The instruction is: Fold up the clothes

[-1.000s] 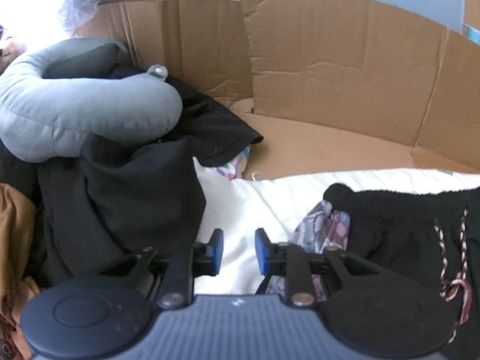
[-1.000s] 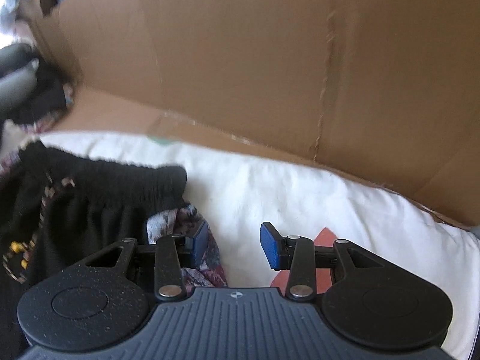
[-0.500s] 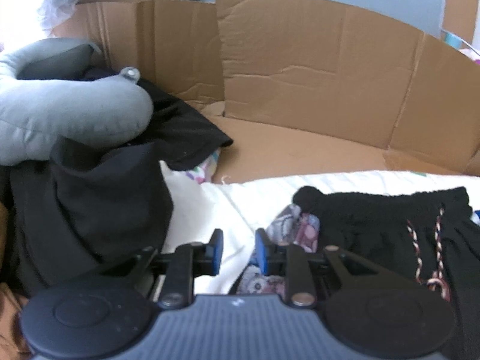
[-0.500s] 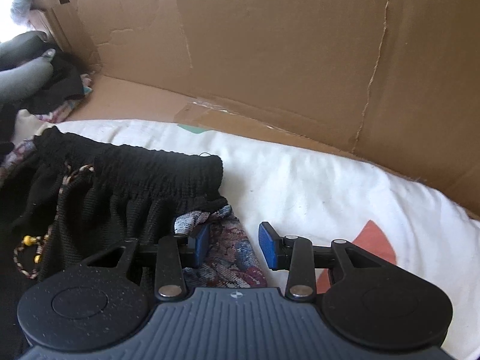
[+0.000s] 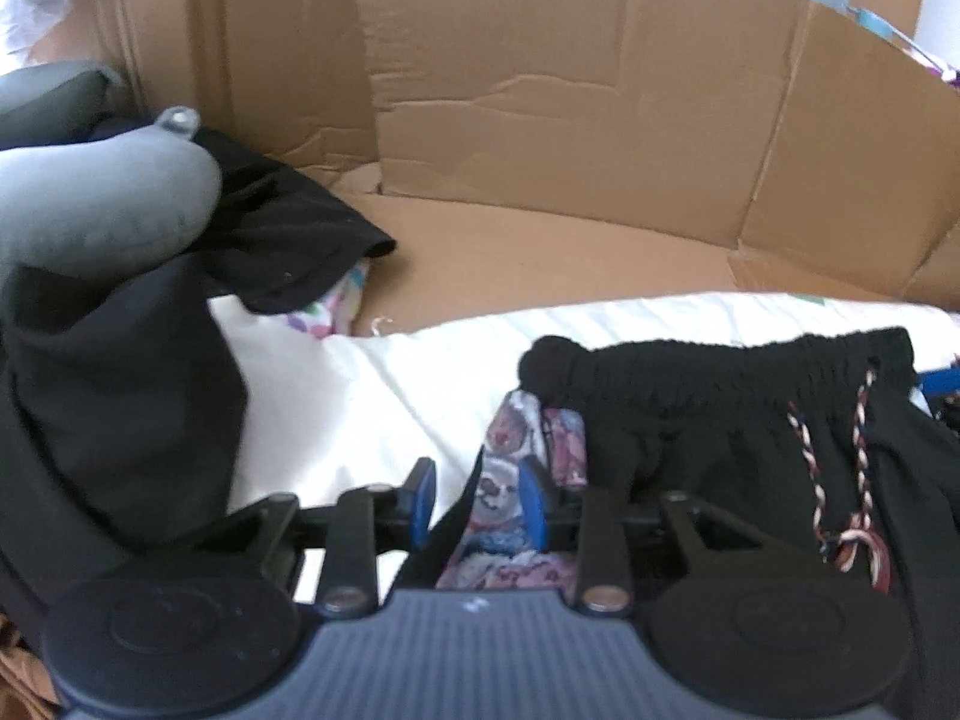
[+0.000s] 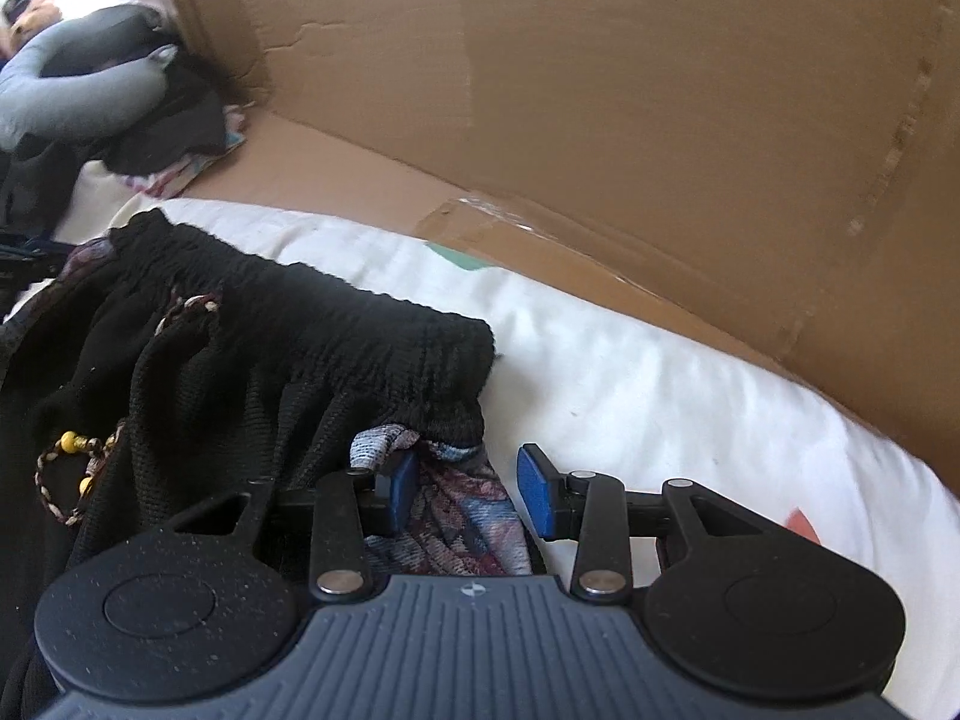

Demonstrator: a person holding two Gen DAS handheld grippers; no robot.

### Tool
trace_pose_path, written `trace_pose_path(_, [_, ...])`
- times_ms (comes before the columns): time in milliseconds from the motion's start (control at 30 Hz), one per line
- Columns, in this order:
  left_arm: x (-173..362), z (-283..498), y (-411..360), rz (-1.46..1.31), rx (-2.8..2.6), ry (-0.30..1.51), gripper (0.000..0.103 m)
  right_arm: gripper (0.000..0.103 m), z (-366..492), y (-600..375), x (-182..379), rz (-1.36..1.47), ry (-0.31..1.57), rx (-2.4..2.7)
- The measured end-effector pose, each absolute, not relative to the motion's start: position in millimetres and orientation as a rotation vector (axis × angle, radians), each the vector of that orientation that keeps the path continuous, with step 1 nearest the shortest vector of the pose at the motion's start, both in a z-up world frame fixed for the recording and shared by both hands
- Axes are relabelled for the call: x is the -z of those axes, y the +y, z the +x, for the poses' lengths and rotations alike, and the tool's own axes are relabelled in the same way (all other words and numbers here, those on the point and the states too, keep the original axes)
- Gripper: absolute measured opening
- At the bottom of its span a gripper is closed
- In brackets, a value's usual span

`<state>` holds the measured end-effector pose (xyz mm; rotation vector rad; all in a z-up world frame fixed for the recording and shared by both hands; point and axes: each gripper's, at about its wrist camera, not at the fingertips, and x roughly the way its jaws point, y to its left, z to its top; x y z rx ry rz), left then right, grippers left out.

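A black garment (image 5: pixel 738 408) with an elastic waistband, a braided drawstring (image 5: pixel 840 480) and a patterned lining lies on a white sheet (image 5: pixel 372 396). It also shows in the right wrist view (image 6: pixel 288 348). My left gripper (image 5: pixel 477 501) is open at the waistband's left corner, its jaws straddling the patterned lining (image 5: pixel 510 480). My right gripper (image 6: pixel 468 492) is open at the waistband's right corner, with patterned lining (image 6: pixel 456 516) between its jaws.
Cardboard walls (image 5: pixel 540 120) stand behind the sheet, also in the right wrist view (image 6: pixel 600 90). A grey neck pillow (image 5: pixel 102 204) rests on a pile of black clothes (image 5: pixel 120 372) at the left. Brown fabric (image 5: pixel 24 666) lies at the lower left.
Both grippers have moved in onto the waistband corners. The patterned lining now lies between each pair of jaws. Both stay open.
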<state>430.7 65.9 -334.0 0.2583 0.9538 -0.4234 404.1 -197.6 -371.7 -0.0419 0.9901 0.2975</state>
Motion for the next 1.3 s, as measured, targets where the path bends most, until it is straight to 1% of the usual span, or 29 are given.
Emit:
trace_pose_path(233, [341.1,426.2,57.0,0.316,0.451,0.954,0.033,0.043,403.0,-183.0,373.8,-0.066,0.979,-0.353])
trace_pose_path(300, [339.1,425.2,58.1,0.317,0.453,0.946,0.033,0.023,401.2,-179.9,373.2,-0.089,0.973,-0.354])
trace_pose_path(367, [335.6,425.9,62.8,0.317,0.456,0.940,0.033,0.011,400.1,-178.4,370.9,-0.107,0.973,-0.353])
trace_pose_path(400, [333.7,426.2,65.1,0.320,0.457,0.937,0.033,0.009,399.3,-178.2,369.0,-0.127,0.969,-0.348])
trace_pose_path(667, [318.8,429.4,82.3,0.304,0.459,0.905,0.037,0.006,399.7,-182.5,353.7,-0.283,0.948,-0.278])
trace_pose_path(833, [326.4,437.9,77.5,0.294,0.473,0.923,0.039,0.004,403.3,-182.9,350.1,-0.365,0.951,-0.233])
trace_pose_path(900, [327.9,441.0,73.3,0.275,0.491,0.930,0.040,0.001,404.9,-186.4,351.3,-0.370,0.965,-0.209])
trace_pose_path(1000, [332.1,444.8,65.8,0.275,0.508,0.943,0.042,0.001,408.1,-192.0,352.7,-0.349,0.980,-0.190])
trace_pose_path(1100, [340.7,449.7,59.2,0.296,0.513,0.969,0.042,0.000,409.7,-196.3,353.3,-0.313,0.988,-0.184])
trace_pose_path(1133, [343.4,451.2,58.6,0.293,0.516,0.980,0.040,0.000,410.0,-197.4,353.4,-0.300,0.987,-0.182])
trace_pose_path(1167, [345.6,451.9,58.3,0.291,0.524,0.990,0.036,0.000,409.4,-198.5,353.8,-0.289,0.985,-0.179])
trace_pose_path(1200, [347.4,451.7,57.7,0.292,0.536,0.998,0.027,0.000,408.5,-199.1,353.8,-0.282,0.982,-0.176])
trace_pose_path(1267, [350.6,449.9,56.6,0.294,0.570,1.017,0.014,0.000,406.5,-196.9,354.3,-0.283,0.971,-0.172])
trace_pose_path(1300, [351.9,448.2,54.4,0.315,0.573,1.017,0.009,0.000,406.2,-196.8,354.2,-0.292,0.965,-0.166])
